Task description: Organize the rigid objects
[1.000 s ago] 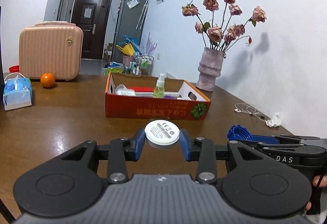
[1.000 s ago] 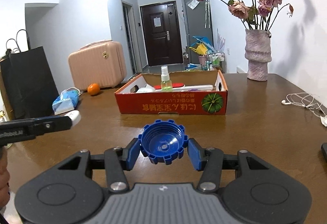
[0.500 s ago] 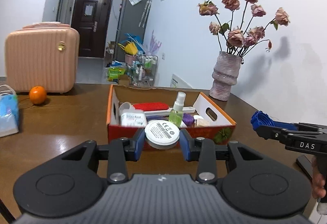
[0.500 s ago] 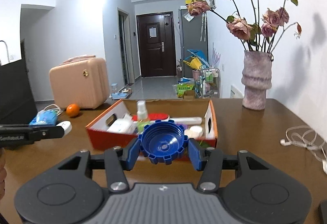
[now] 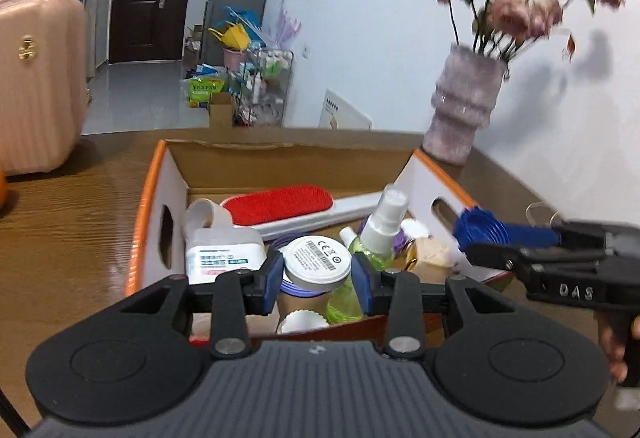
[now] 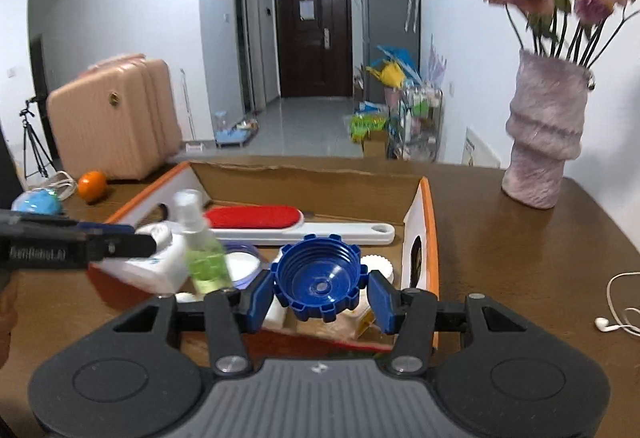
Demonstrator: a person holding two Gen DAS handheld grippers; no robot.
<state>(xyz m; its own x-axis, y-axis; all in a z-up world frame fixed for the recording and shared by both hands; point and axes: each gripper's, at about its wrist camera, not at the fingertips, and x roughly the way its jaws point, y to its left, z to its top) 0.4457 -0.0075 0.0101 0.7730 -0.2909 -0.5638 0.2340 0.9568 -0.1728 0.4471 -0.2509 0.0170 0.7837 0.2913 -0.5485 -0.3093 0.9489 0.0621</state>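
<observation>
My left gripper (image 5: pixel 316 274) is shut on a round white disc with a printed label (image 5: pixel 316 256) and holds it over the near part of the orange cardboard box (image 5: pixel 148 198). My right gripper (image 6: pixel 318 292) is shut on a blue ribbed cap (image 6: pixel 318 278) and holds it over the box's near right corner (image 6: pixel 428 222). The right gripper with the blue cap also shows in the left wrist view (image 5: pixel 482 228). The box holds a red lint brush (image 5: pixel 280 204), a green spray bottle (image 5: pixel 380 234), a white bottle (image 5: pixel 224 254) and small white cups.
A pink-grey vase of dried roses (image 6: pixel 544 134) stands on the brown table right of the box. A pink suitcase (image 6: pixel 112 118), an orange (image 6: pixel 92 185) and a blue tissue pack (image 6: pixel 38 202) are at the left. White earphones (image 6: pixel 616 314) lie at the right edge.
Both grippers have moved forward and up, from in front of the box to over its near edge, each still holding its object. The box interior now shows from above.
</observation>
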